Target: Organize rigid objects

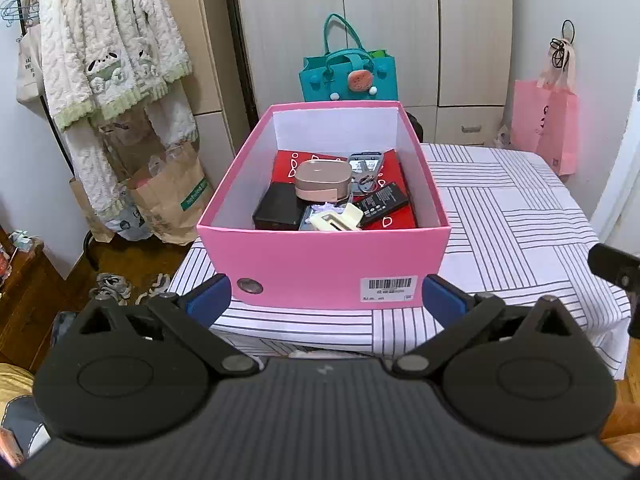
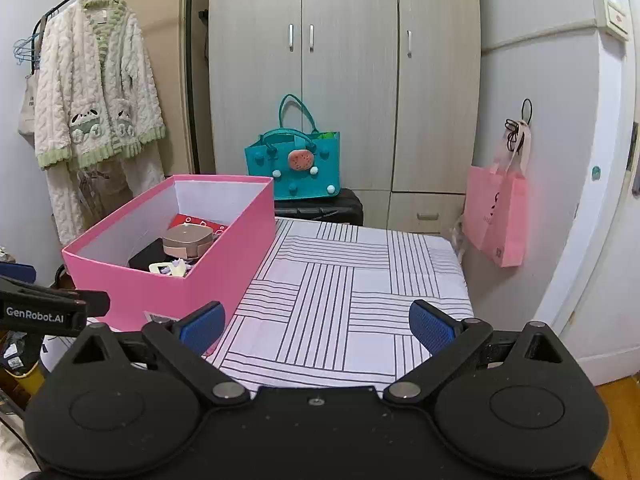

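The pink box (image 1: 324,256) sits on the striped tablecloth (image 1: 500,216), its barcode label (image 1: 390,286) facing me and a battery (image 1: 382,200) and keys (image 1: 364,178) inside. My left gripper (image 1: 324,300) gapes before it; my right gripper (image 2: 316,326), beside it, gapes too. "GenRobot.AI" marks one arm.

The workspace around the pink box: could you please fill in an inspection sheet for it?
Surface: table under a striped white cloth, bare to the box's right.
Job's things: pink box, open, holding a rose-coloured case, black box, battery, keys, cream clip on a red packet.
Clutter: nothing seen on the cloth.
Grippers: left gripper and right gripper both open, empty.
Cables: nothing seen.
Surroundings: teal bag, pink bag, hanging robe, wardrobe.
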Demonstrator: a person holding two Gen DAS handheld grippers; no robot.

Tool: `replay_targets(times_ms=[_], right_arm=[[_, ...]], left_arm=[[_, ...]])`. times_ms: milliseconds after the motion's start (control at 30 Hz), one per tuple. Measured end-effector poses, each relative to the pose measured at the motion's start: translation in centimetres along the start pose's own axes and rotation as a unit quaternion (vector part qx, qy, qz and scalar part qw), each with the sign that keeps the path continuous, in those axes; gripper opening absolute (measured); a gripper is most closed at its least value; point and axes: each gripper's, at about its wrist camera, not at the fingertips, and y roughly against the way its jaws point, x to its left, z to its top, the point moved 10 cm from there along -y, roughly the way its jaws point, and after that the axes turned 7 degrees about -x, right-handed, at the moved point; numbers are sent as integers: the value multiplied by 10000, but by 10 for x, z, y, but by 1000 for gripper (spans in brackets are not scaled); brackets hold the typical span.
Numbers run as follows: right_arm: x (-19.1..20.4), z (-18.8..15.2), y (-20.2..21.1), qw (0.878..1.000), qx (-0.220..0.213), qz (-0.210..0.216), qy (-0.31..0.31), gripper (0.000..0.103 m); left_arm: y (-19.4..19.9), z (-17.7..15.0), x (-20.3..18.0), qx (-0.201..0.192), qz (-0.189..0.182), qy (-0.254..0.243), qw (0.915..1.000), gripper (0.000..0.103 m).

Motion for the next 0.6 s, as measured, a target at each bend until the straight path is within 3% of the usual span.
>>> replay_targets(times_ms=[167,600], right_arm=[[-8,-2,2,9999,1,-80,-111,100],[-20,-9,5,9996,22,-157,-222,100]], left_arm=[[2,1,0,-100,184,-89,9997,103],[8,3,-6,-251,225,-138,9993,103]])
